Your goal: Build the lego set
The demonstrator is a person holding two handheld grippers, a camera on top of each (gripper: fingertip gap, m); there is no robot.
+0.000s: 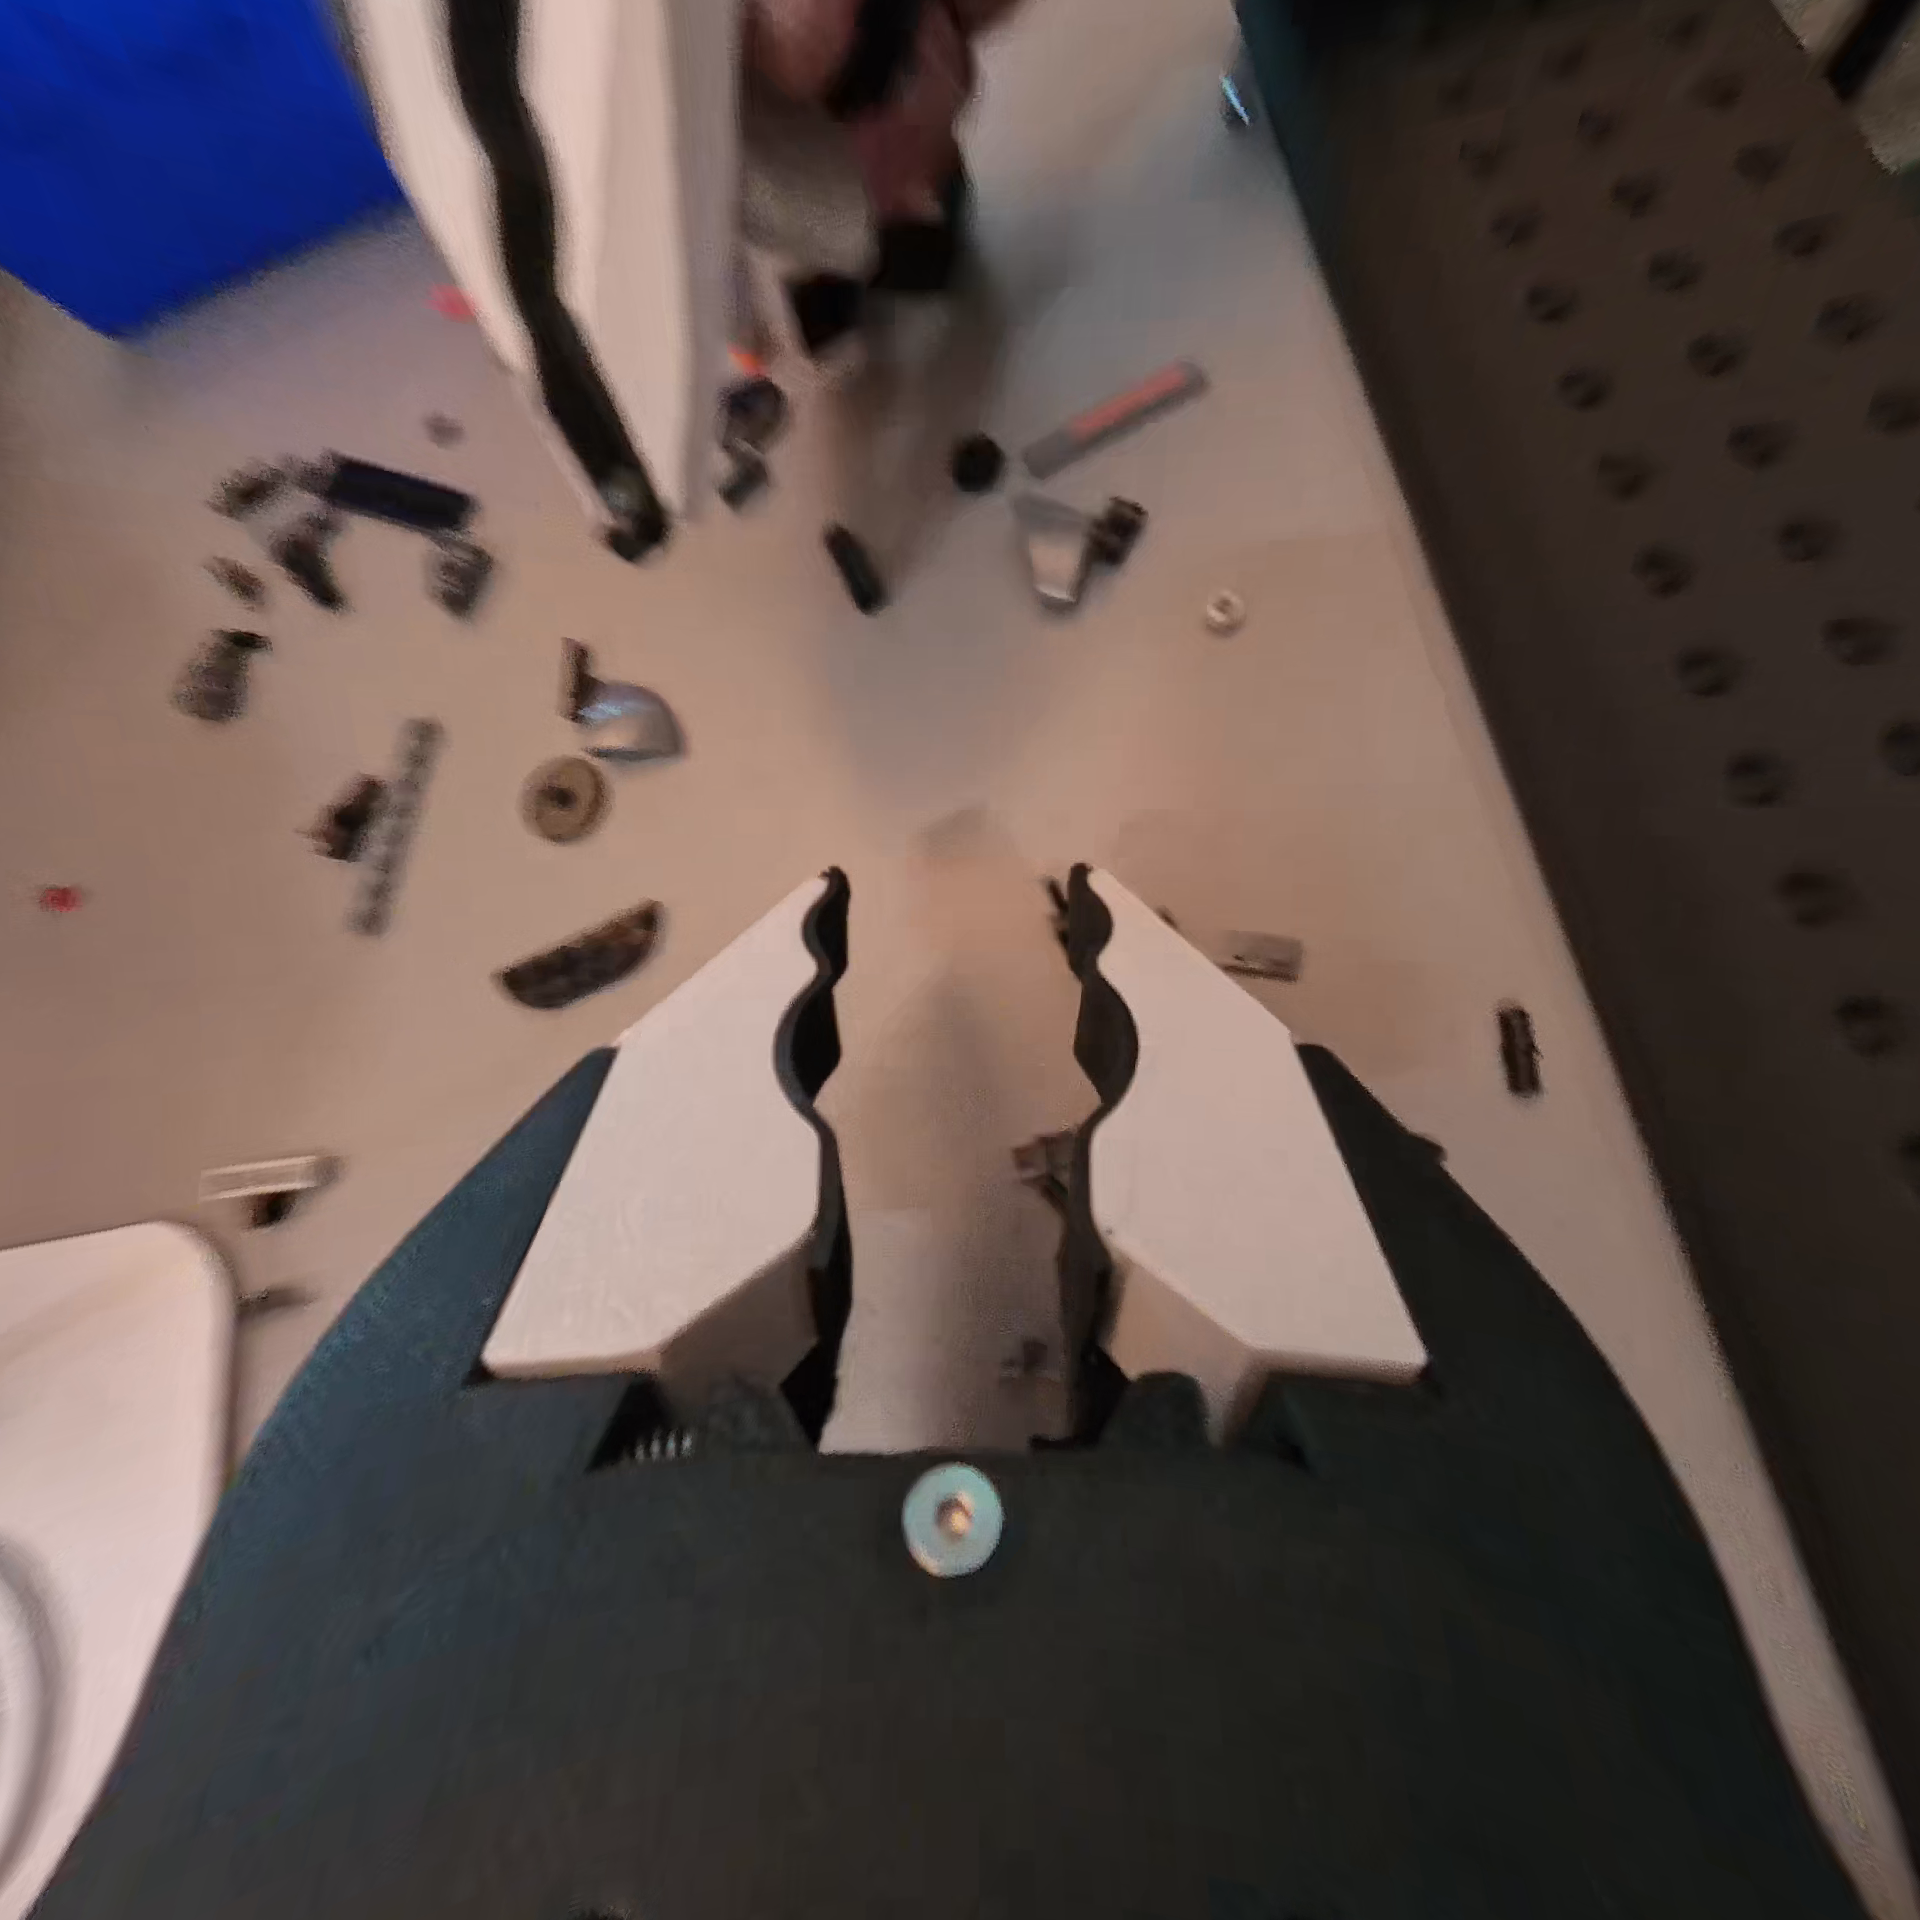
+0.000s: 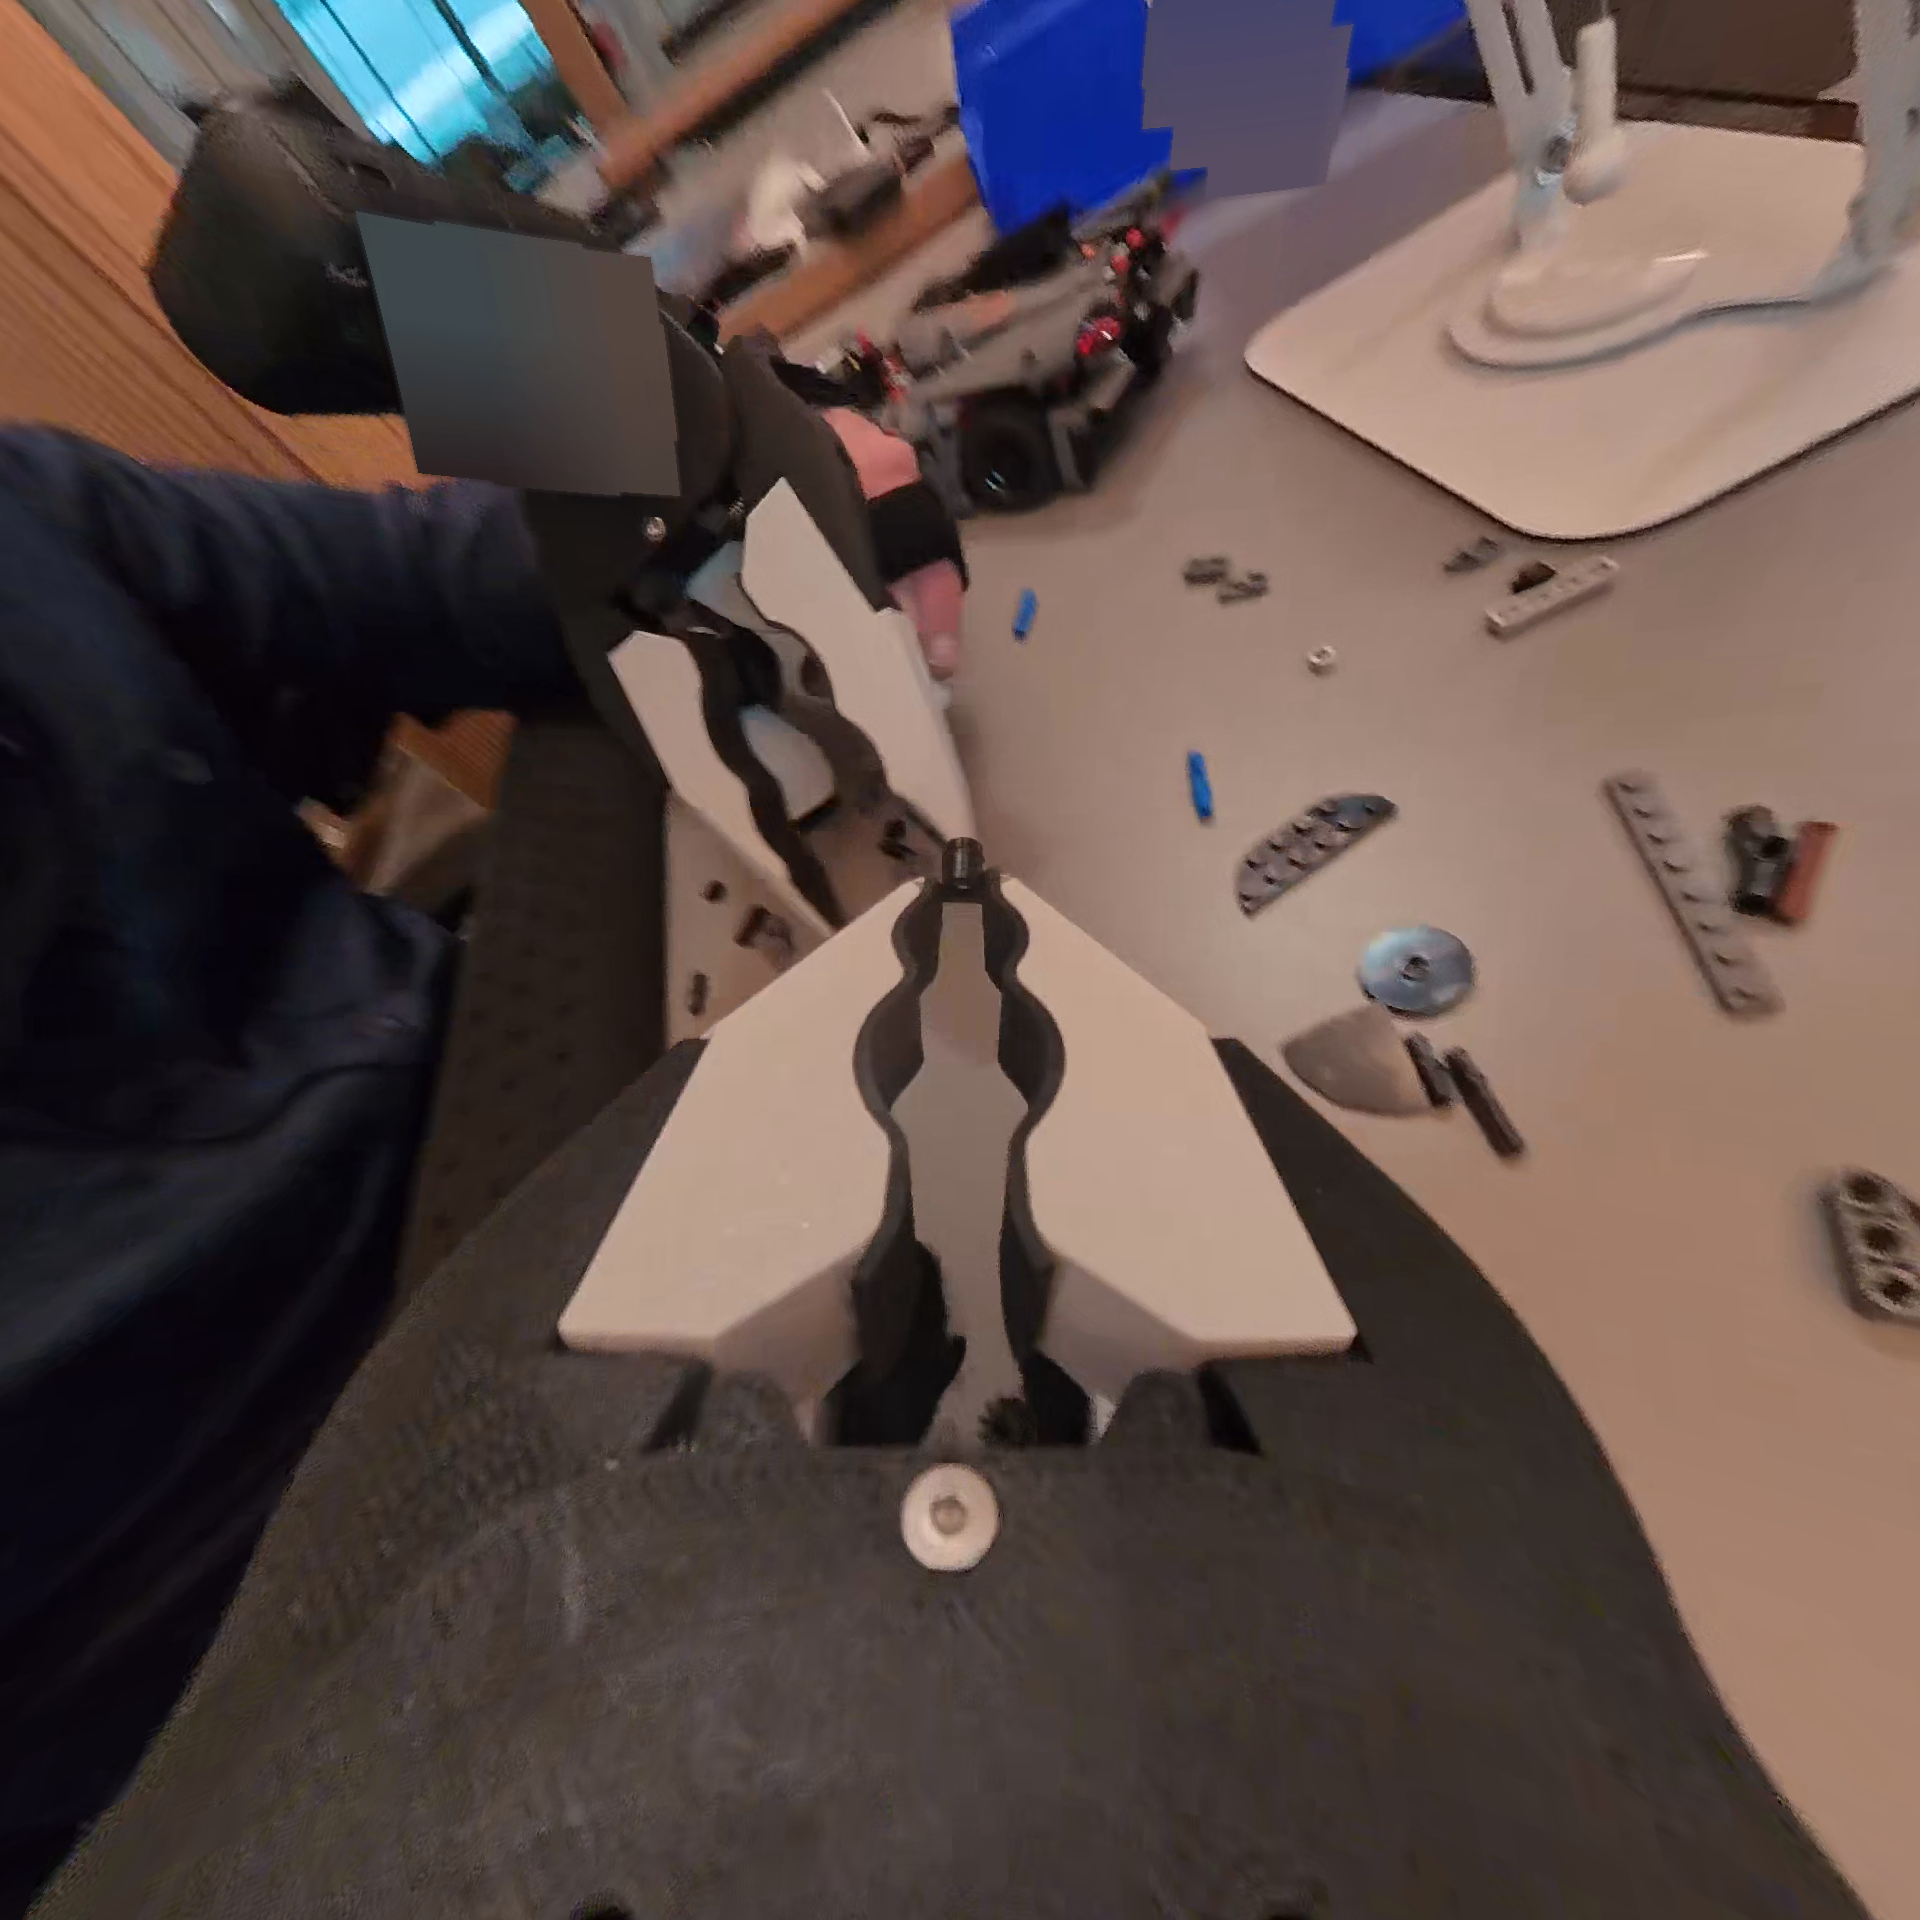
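Note:
My right gripper is shut on a small black pin, which sticks out of its fingertips above the grey table. My left gripper is open and empty, low over bare table. It also shows in the right wrist view, just left of the pin, with its jaws apart. The right gripper shows in the left wrist view, farther off, with something dark at its tip. A partly built grey lego car stands at the back of the table.
Loose parts lie scattered: a dark half-round plate, a long grey beam, a round dish, blue pins. A white stand base is at the back right, a blue box behind the car. A dark perforated surface borders the table. Spacing between my two grippers at the tips: around 7 centimeters. The partly built grey lego car lies around 25 centimeters away from my left fingertips.

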